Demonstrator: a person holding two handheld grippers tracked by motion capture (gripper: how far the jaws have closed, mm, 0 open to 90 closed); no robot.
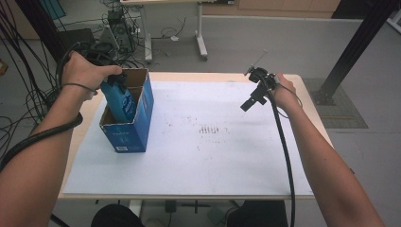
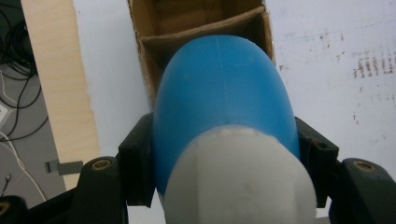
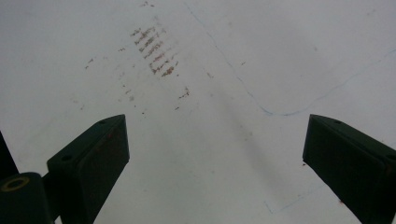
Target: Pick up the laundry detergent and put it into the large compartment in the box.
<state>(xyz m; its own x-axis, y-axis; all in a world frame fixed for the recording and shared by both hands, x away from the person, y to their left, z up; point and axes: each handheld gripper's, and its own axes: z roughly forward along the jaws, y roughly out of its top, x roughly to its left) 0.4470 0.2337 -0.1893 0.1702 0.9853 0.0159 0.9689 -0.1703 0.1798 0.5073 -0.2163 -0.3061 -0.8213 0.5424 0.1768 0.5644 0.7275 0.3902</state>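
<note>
Blue bottle [image 1: 122,101] clamped in left gripper [image 2: 224,154], partly inside cardboard box [image 1: 138,125] (table's left side). Right gripper [image 3: 215,154] wide apart, holding nothing, over white sheet [image 3: 224,70].

The left hand [image 1: 85,71] grips the left gripper [image 1: 116,84] from above, forearm reaching in from the lower left, jaws pointing down and clamped on a bottle [image 2: 224,107]. The right hand [image 1: 285,91] holds the right gripper [image 1: 249,103] tilted down and leftward over the bench [image 1: 189,161], jaws wide apart with nothing between them.
</note>
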